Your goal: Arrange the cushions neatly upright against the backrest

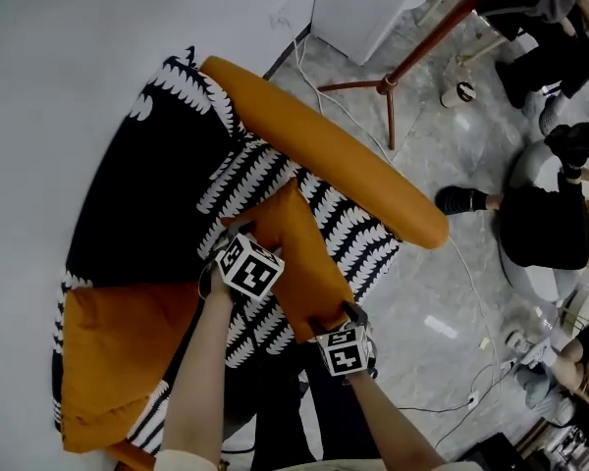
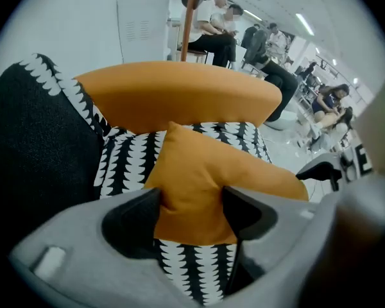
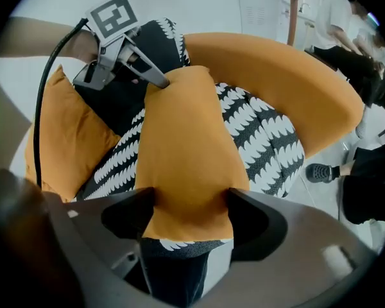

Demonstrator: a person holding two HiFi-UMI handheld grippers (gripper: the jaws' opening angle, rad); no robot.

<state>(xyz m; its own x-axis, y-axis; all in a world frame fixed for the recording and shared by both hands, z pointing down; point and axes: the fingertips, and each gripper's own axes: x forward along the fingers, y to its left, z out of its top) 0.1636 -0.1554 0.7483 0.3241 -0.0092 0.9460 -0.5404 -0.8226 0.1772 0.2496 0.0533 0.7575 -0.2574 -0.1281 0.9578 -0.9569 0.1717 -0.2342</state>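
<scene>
Both pairs of jaws stand spread, unclenched, with one orange cushion [image 1: 299, 258] between them: the left gripper [image 2: 191, 212] straddles one end, the right gripper [image 3: 187, 212] the other. Beyond the jaws it lies on the patterned seat [image 1: 358, 234], with the backrest [image 1: 353, 160] farther off.

grey tongs [image 2: 191, 215] [image 3: 187, 212], black-and-white marker cubes [image 1: 250, 266]

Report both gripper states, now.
Left gripper: open, astride one corner of the orange cushion.
Right gripper: open, astride the same cushion's opposite end.
</scene>
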